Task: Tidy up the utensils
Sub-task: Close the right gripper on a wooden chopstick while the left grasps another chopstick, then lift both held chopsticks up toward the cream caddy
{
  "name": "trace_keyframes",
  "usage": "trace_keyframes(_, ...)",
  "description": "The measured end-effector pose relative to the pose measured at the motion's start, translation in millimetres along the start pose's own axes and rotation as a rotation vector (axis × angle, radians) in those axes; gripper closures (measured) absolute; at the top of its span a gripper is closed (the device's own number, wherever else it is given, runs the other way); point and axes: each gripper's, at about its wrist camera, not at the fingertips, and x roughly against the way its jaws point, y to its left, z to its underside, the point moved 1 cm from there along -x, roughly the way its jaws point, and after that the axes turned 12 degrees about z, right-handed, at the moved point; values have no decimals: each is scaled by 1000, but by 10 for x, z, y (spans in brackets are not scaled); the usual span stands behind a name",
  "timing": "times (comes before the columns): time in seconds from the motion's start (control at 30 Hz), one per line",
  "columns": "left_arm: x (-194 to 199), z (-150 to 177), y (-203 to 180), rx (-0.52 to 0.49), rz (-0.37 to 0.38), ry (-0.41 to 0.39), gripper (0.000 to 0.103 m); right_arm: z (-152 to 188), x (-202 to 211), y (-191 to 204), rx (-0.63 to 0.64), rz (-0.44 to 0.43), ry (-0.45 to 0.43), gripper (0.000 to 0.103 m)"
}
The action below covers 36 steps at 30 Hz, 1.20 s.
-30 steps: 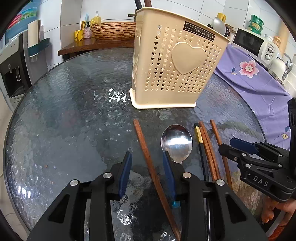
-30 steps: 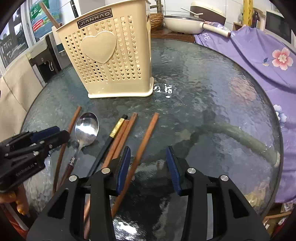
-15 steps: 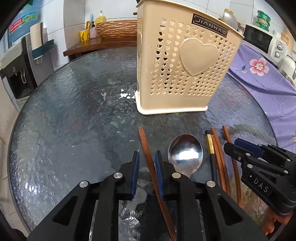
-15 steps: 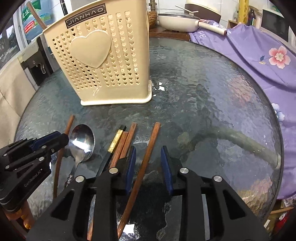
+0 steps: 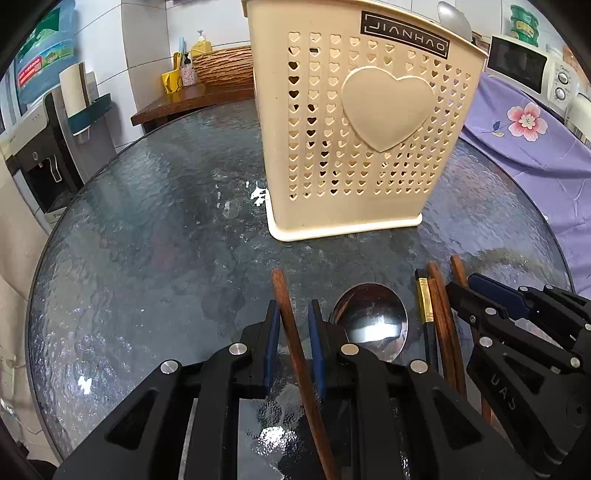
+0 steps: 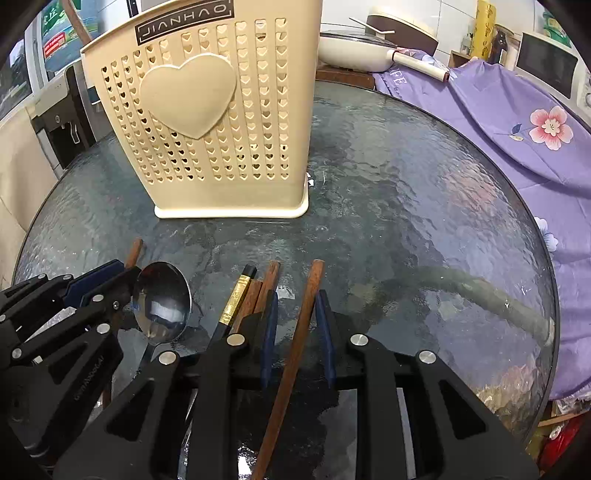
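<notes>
A cream perforated utensil holder with a heart stands on the round glass table; it also shows in the right wrist view. My left gripper has its pads closed around a brown wooden chopstick, with a slight gap at the right pad. My right gripper straddles another brown chopstick, its pads narrow but not touching it. Between them lie a steel spoon, a black chopstick with a gold band and more brown chopsticks.
A purple flowered cloth covers the counter to the right. A white pan and a wooden side table stand behind the table. A water dispenser is at the left. A spoon stands in the holder.
Both grippers moved forward and down over their chopsticks and narrowed their jaws from wide open. The holder looms closer. The utensils on the table have not moved.
</notes>
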Motion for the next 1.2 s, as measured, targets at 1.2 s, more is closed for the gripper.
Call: trace_keyframes(1.2,59,-119,178,53,44,-23,96,-153,18,-185,-57,-129,-24,95)
